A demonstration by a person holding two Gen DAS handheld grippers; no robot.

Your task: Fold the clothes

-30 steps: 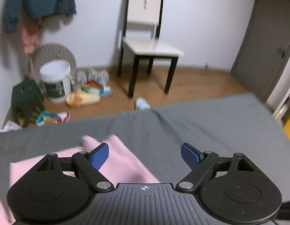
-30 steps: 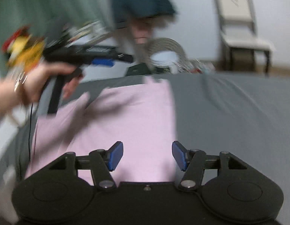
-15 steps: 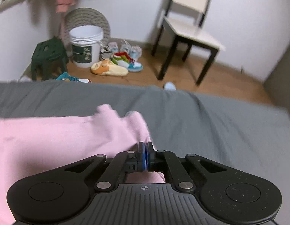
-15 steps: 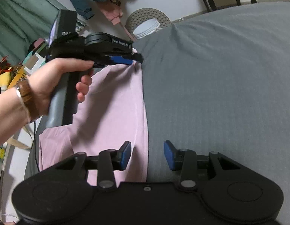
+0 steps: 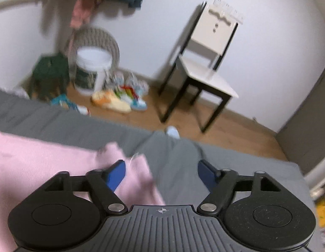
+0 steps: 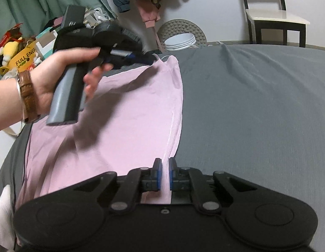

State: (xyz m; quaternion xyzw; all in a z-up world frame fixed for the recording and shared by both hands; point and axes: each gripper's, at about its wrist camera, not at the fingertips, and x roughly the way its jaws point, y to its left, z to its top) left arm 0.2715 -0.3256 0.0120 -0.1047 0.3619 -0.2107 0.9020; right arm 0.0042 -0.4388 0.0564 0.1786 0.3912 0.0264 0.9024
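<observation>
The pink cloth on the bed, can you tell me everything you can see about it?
The pink cloth is a soft, thin-looking garment lying mostly flat on the grey bedsheet, with gentle wrinkles and a curved folded edge along its right side. Its far corner is bunched up near the left gripper, whose jaws have just been opening and stand apart over that corner without gripping it. The right gripper has just been closing and now pinches the near edge between its blue pads. What kind of garment it is cannot be told.

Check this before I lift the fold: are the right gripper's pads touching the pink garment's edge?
Touching. The right wrist view shows the right gripper with its blue pads closed on the pink garment, its near edge pinched between them.
</observation>
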